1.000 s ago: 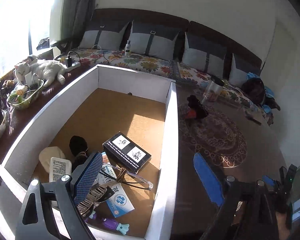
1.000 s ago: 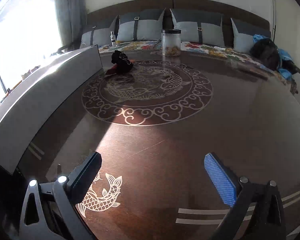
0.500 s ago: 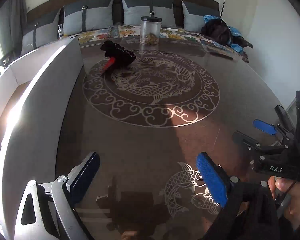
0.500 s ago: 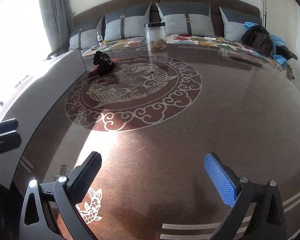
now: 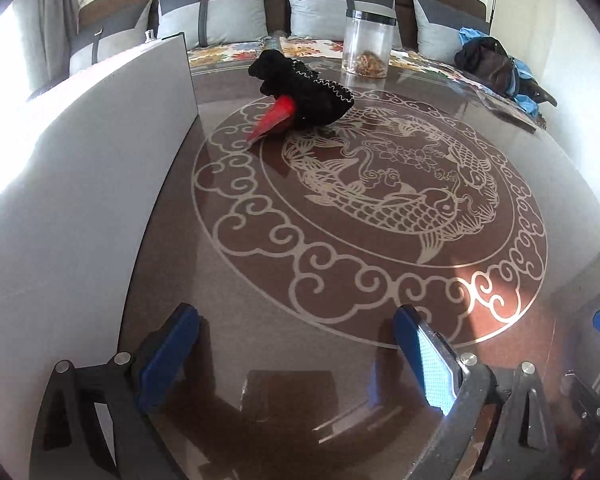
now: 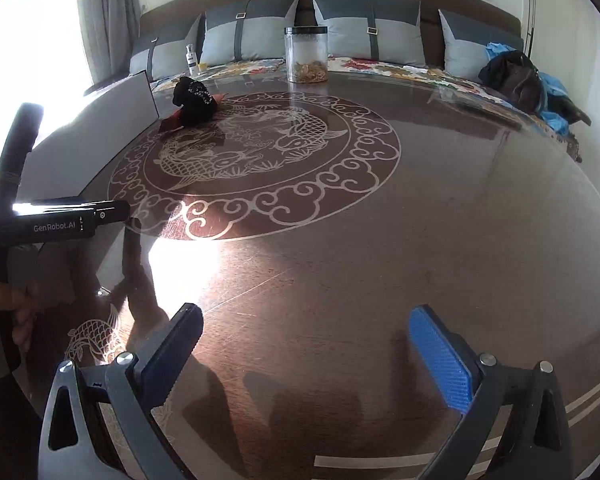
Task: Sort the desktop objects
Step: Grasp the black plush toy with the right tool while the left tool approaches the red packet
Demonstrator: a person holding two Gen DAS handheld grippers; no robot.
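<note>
A black ruffled cloth bundle (image 5: 304,88) with a red cone-shaped piece (image 5: 274,118) under it lies on the dark glass table (image 5: 340,288), next to the far end of the white box wall (image 5: 80,184). It also shows in the right wrist view (image 6: 192,100). My left gripper (image 5: 296,356) is open and empty, low over the table, well short of the bundle. My right gripper (image 6: 304,348) is open and empty over the near table. The left gripper's body shows at the left of the right wrist view (image 6: 60,220).
A clear jar with a black lid (image 5: 368,44) stands at the table's far edge, also in the right wrist view (image 6: 306,54). A sofa with grey cushions (image 6: 340,28) runs behind. A dark bag (image 6: 516,76) lies at the far right.
My left gripper has swung from over the box's contents to the table and moved closer to the black bundle. The right gripper has turned slightly; the left one now shows beside it.
</note>
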